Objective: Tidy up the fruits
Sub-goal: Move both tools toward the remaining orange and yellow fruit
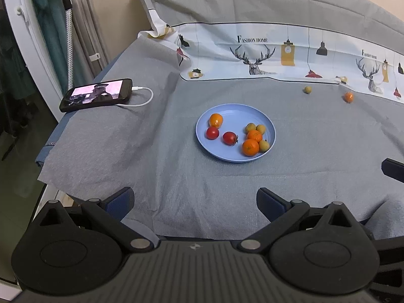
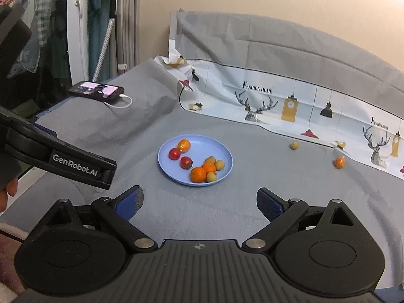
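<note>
Both grippers are hanging open and empty over the near edge of the bed: the left gripper and the right gripper. Most fruits are sitting together on the blue plate mid-bed, while one small orange and one brown fruit are lying loose near the far right edge, probably waiting to be picked up

Right gripper showing only as a sliver, getting cut off at 3 o'clock; phone screen reading too blurry.
</note>
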`<state>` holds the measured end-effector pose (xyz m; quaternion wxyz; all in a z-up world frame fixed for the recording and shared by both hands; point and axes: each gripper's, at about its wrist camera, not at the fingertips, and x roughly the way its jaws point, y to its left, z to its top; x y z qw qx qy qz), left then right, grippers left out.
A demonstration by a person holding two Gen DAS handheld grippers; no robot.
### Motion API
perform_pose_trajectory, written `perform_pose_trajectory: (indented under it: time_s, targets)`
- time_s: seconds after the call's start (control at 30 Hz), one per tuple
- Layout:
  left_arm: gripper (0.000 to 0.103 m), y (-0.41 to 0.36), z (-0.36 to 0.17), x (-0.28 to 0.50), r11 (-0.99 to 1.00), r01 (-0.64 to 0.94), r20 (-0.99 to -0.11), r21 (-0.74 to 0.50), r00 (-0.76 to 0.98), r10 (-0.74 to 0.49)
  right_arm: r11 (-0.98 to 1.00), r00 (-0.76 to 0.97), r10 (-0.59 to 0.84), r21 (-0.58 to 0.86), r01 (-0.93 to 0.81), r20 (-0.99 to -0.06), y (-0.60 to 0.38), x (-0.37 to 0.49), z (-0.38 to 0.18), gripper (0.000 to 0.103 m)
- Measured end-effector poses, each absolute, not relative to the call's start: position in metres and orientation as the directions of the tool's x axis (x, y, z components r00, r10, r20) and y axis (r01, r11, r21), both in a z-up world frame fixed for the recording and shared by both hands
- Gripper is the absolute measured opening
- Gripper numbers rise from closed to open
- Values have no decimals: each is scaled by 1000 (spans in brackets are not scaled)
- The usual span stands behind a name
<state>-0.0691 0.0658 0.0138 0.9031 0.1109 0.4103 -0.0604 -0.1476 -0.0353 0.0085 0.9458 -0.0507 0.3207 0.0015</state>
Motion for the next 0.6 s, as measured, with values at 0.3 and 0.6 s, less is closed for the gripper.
perform_pose_trajectory:
  time_s: [0.3, 0.6]
  targets:
    - [103, 33, 12, -32, 966, 233, -797, 114, 602, -51, 995, 781, -99, -36, 97, -617, -83, -135, -4, 97]
    - [103, -56, 0, 58, 941, 334, -841, 62, 526, -131, 934, 744, -287, -3, 358, -603, -191, -97, -30, 98]
